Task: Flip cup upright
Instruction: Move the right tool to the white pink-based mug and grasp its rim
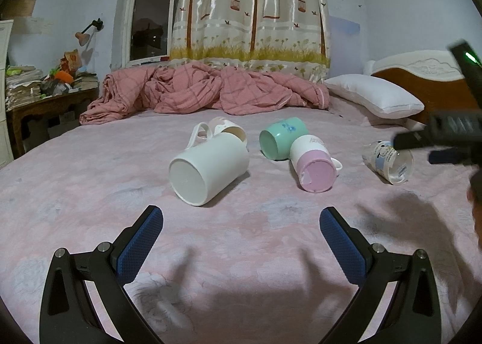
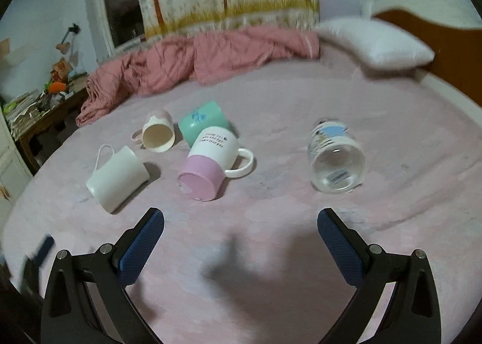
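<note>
Five cups, all tipped over on the pink bedsheet (image 1: 90, 193), none upright yet. Both hand-held grippers are wide open with nothing in them: the left hand-held gripper (image 1: 241, 229) hangs low over the bed, and the right hand-held gripper (image 2: 240, 231) does the same.

Going left to right from the right hand-held gripper: ahead and to its left lies the plain white ceramic mug with a thin handle (image 2: 117, 178), base toward the camera. Just beyond it is a small cream cup with a pink handle (image 2: 158, 133), mouth facing us. Then the mint-green plastic cup (image 2: 201, 121), touching the white mug with a pink band around its base (image 2: 208, 166), which sits almost dead ahead. Well apart to the right is the clear glass tumbler with a cartoon print (image 2: 336, 160), mouth toward the camera.

My guess on handling: the glass one looks slick and breakable, and it'll roll on soft bedding. I'd pinch one wall at the rim, one finger inside, then tilt it up. The ceramic mugs look heavier; grab across the body, away from the handle.
</note>
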Action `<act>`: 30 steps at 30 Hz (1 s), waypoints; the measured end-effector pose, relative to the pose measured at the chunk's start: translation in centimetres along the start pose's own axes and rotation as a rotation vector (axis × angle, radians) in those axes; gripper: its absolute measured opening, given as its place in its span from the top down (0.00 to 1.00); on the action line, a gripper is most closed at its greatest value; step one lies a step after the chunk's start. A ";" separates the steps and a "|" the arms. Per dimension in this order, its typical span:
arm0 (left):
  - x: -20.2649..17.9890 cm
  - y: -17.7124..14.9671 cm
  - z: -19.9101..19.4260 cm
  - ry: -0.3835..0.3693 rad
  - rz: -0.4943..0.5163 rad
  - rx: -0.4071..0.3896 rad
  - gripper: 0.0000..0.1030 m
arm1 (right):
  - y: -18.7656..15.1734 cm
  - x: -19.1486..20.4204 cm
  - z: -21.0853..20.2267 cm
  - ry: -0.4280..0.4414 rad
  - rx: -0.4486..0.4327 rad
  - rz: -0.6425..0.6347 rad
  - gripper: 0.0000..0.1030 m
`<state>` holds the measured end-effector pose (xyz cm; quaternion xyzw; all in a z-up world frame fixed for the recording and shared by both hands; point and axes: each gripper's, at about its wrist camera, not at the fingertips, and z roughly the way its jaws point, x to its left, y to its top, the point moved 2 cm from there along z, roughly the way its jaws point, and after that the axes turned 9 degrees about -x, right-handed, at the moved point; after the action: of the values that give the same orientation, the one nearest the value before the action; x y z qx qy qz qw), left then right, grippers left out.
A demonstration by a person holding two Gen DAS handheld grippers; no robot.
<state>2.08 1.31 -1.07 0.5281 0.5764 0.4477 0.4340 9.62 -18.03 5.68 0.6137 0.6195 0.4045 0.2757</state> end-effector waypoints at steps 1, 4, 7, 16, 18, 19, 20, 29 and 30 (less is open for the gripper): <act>0.0 0.0 0.0 0.002 -0.001 0.003 0.00 | 0.6 0.2 0.7 0.004 0.040 0.009 0.00; 0.0 0.0 0.1 0.006 -0.002 0.006 0.00 | 2.2 0.8 3.3 0.035 0.150 0.063 0.00; 0.0 0.0 0.1 0.009 -0.002 0.005 0.00 | 3.4 1.3 6.4 0.051 0.233 0.129 0.00; 0.0 -0.1 0.2 0.008 -0.003 0.013 0.00 | 6.2 3.9 14.5 -0.004 0.355 0.119 0.00; -0.1 0.0 0.2 0.008 -0.003 0.014 0.00 | 6.2 4.0 16.3 -0.012 0.383 0.138 0.00; -0.1 0.0 0.2 0.008 -0.003 0.013 0.00 | 6.0 3.9 16.9 -0.025 0.394 0.146 0.00; -0.1 0.0 0.2 0.008 -0.004 0.014 0.00 | 5.7 3.9 17.6 -0.035 0.405 0.154 0.00; 0.0 -0.2 0.5 0.005 -0.024 0.033 0.00 | 3.4 3.4 22.6 -0.081 0.472 0.170 0.18; 0.0 -0.2 0.5 0.005 -0.024 0.034 0.00 | 3.2 3.6 22.8 -0.081 0.477 0.170 0.24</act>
<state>2.55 1.29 -1.34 0.5272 0.5913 0.4340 0.4291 30.13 -11.06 -3.00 0.7271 0.6318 0.2438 0.1128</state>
